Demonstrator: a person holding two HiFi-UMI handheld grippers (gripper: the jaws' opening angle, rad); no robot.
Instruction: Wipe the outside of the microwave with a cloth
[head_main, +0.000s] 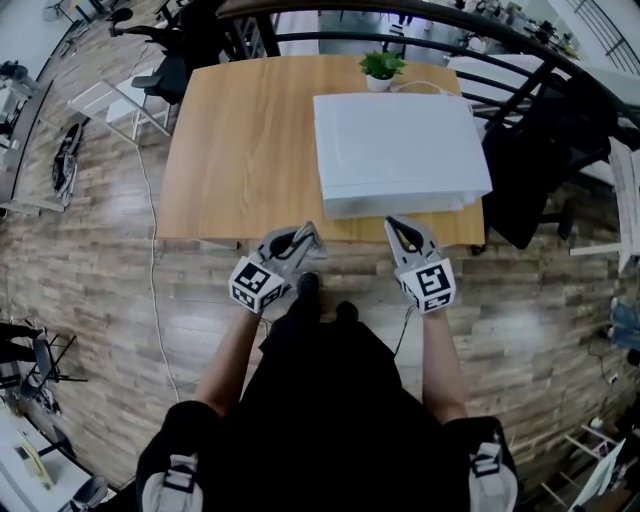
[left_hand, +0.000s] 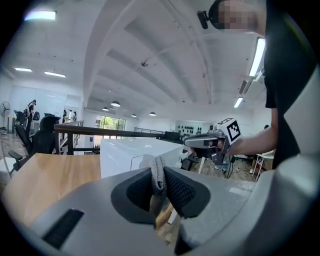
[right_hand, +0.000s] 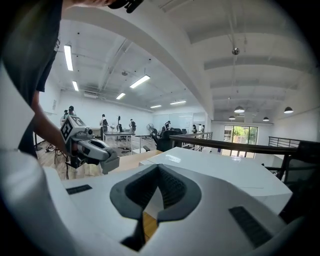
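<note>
Head view gives me the wooden bench (head_main: 240, 150) first, with plank flooring (head_main: 100, 260) all around it. On the bench's right half sits the white microwave (head_main: 400, 150), seen from above, its front face close to the near edge of the bench. I can also see it in the left gripper view (left_hand: 135, 152) and the right gripper view (right_hand: 210, 170), ahead of each tool.

Both tools are held just short of the bench's near edge. The left hand-held gripper (head_main: 303, 238) points towards the microwave's near left corner. Its jaws are clenched on a grey knitted cloth (left_hand: 158, 172), which stands up in a fold between the pads. The right hand-held gripper (head_main: 402, 228) is in front of the microwave's face, just beside it. Its jaws are pressed together at the tips with nothing between them.

At the far edge of the bench, just behind the microwave, stands a small green potted plant (head_main: 381, 68).
</note>
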